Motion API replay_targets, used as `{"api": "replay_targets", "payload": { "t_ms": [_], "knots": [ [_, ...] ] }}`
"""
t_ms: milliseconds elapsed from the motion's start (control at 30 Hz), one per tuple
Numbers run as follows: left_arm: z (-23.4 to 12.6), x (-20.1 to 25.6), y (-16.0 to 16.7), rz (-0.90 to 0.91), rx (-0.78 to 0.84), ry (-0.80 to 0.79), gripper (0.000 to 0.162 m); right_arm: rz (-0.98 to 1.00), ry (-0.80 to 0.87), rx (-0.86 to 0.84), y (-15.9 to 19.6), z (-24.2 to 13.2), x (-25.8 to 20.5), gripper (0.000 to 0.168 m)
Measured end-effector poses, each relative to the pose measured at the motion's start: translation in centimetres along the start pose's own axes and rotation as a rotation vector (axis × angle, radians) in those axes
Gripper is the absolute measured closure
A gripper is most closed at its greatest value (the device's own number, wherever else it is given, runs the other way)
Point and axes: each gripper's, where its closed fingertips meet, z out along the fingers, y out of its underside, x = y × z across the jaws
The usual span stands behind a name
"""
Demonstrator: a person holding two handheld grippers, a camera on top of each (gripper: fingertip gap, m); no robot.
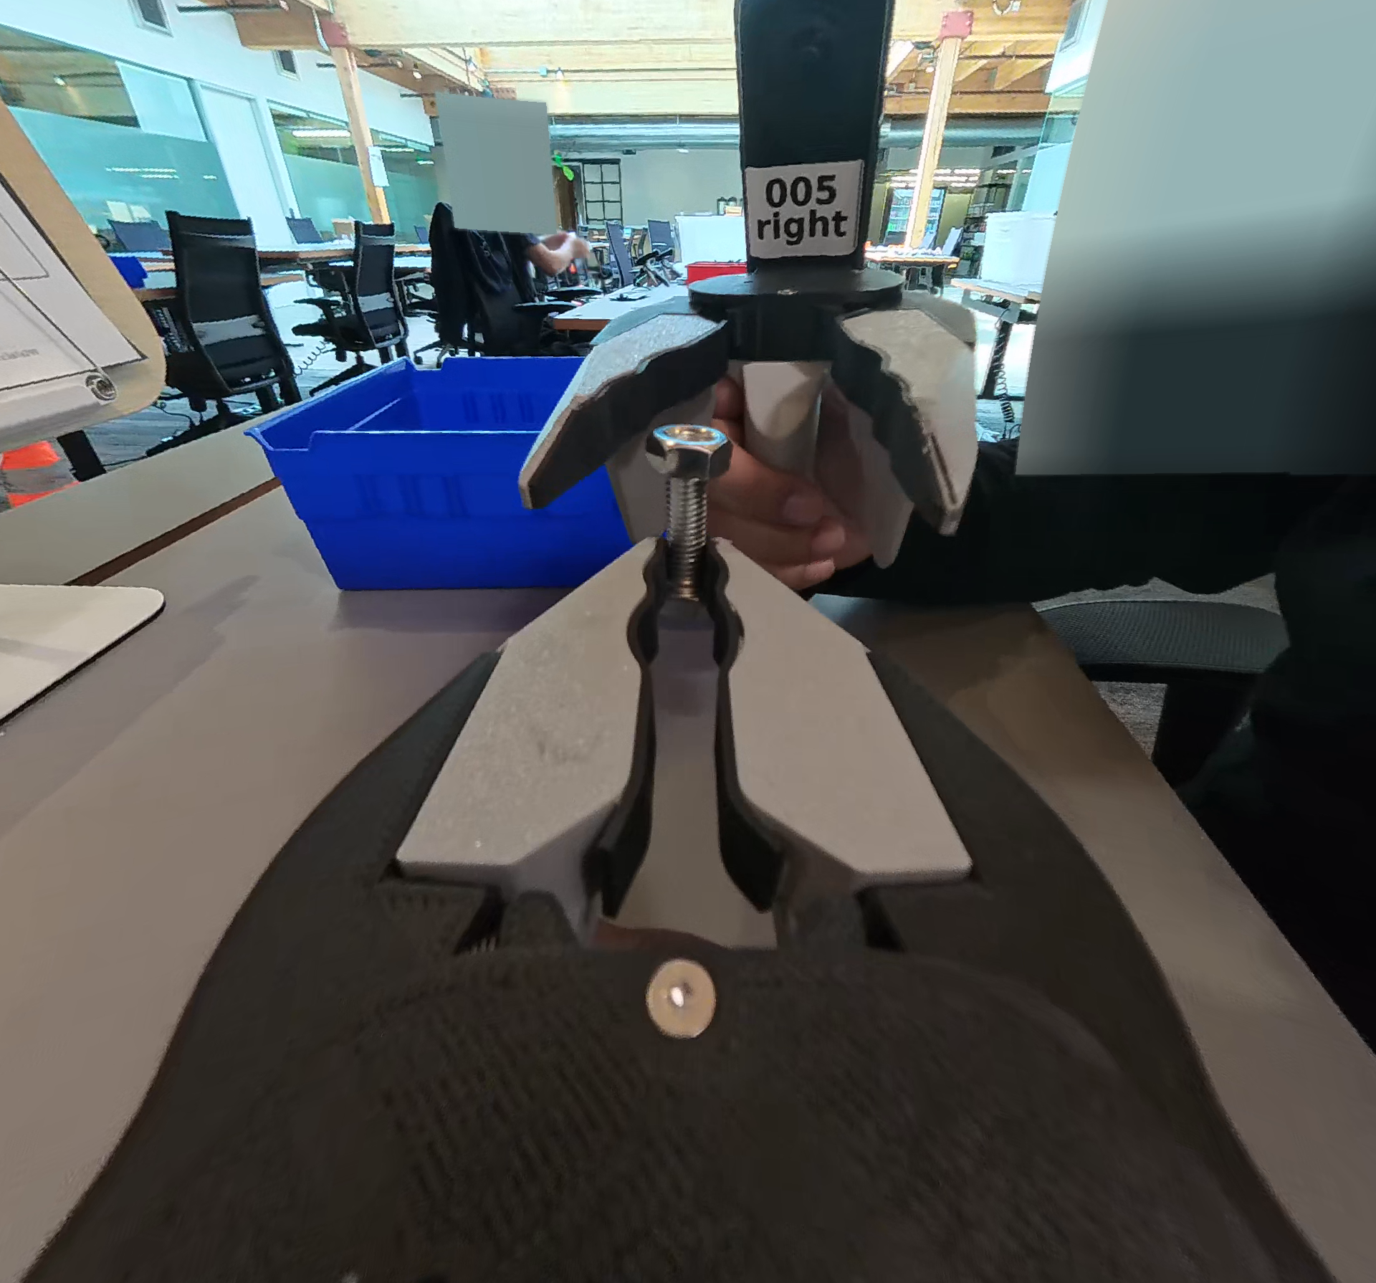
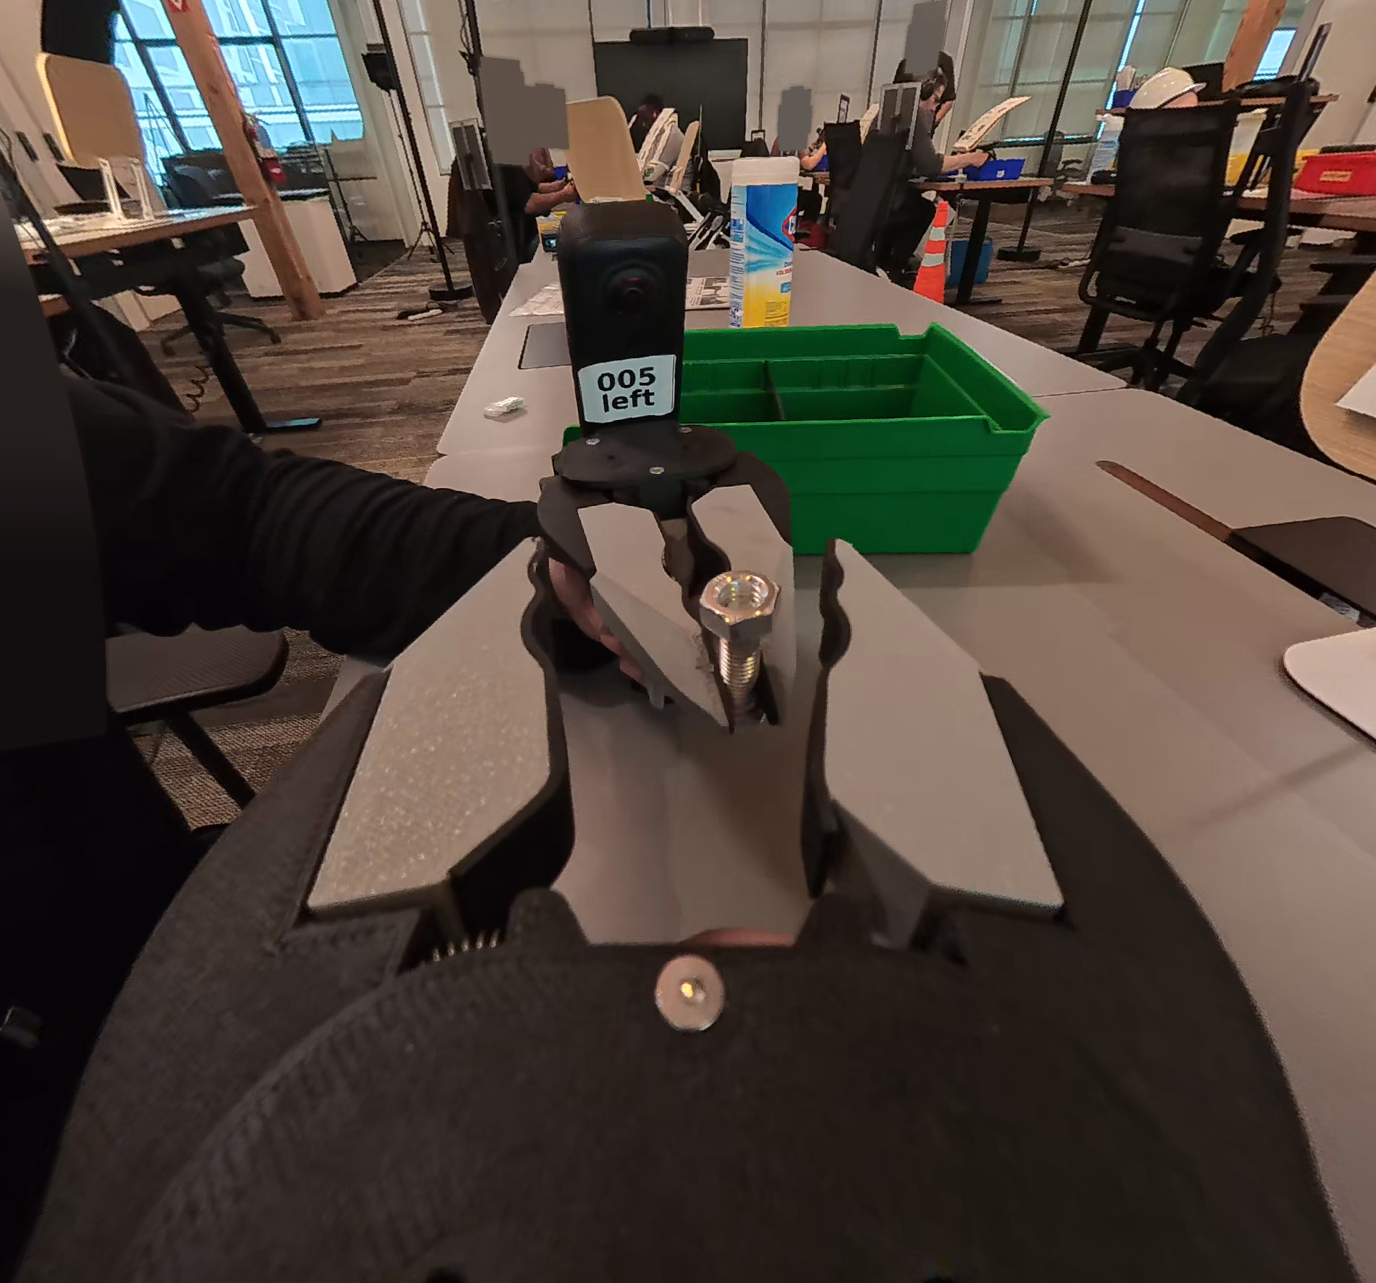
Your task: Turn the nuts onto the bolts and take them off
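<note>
- left wrist view is showing the left gripper point(image 1: 685, 581) at the centre of the frame, its fingertips closing tight around the lower threads of the bolt point(image 1: 685, 525), which is standing upright above the grey table point(image 1: 223, 651).
- the nut point(image 1: 686, 449) is sitting at the very top of the bolt, just above centre, with bare thread showing between it and the clamped tips.
- the right gripper point(image 1: 744, 473) is hanging behind the bolt, right of centre, with its jaws spreading wide and holding nothing; a hand point(image 1: 782, 502) is wrapping its handle.
- right wrist view is showing the same bolt point(image 2: 741, 666) and nut point(image 2: 739, 603) at the centre, between the right gripper's own parted fingers point(image 2: 462, 726) but not touching either.
- the blue bin point(image 1: 447, 473) is resting at the left middle of the left view, and the green bin point(image 2: 856, 443) at the upper right middle of the right view.
- the steel parts are looking rigid, smooth and fairly heavy for their bulk, so slipping seems the likeliest trouble.
- the best hold for the free claw is probably across two opposite flats of the nut, squarely, while the other keeps gripping the thread low down.
</note>
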Motion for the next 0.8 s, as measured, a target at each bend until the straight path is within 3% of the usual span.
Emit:
{"api": "replay_targets", "payload": {
  "t_ms": [800],
  "knots": [
    [-0.4, -1.1, -0.3, -0.026, 0.015, -0.055, 0.156, -0.007, 0.029, 0.016, -0.3, 0.0, 0.3, 0.099]
  ]
}}
